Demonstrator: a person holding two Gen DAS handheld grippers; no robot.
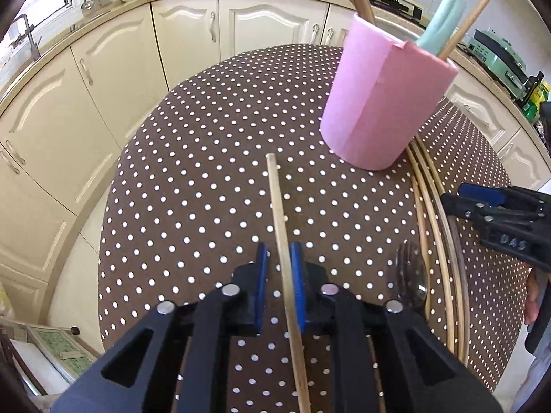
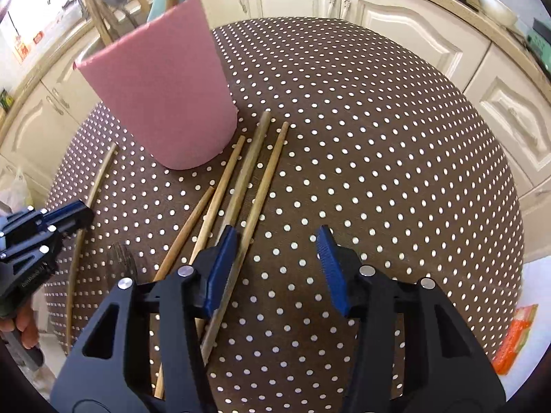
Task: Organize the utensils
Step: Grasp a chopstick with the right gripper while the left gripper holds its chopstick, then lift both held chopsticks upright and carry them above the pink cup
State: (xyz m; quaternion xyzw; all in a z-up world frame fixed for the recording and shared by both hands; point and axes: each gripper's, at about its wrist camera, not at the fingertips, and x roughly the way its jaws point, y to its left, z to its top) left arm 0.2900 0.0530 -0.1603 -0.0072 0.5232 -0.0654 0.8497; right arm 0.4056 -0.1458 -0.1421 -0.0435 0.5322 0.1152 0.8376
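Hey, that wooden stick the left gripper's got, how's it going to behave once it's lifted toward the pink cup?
The wooden stick looks thin and rigid, so probably light and unbending. The left gripper pinches it far from its forward tip, so it may pivot or droop. Being round and smooth, it would likely roll on the polka-dot tablecloth if released before reaching the pink cup.

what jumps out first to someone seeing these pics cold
The pink holder stands out on the polka-dot tablecloth, with a mint utensil and wooden handles poking out. In the foreground, the left gripper is closed on a wooden stick, while the right gripper is open over loose sticks on the table.
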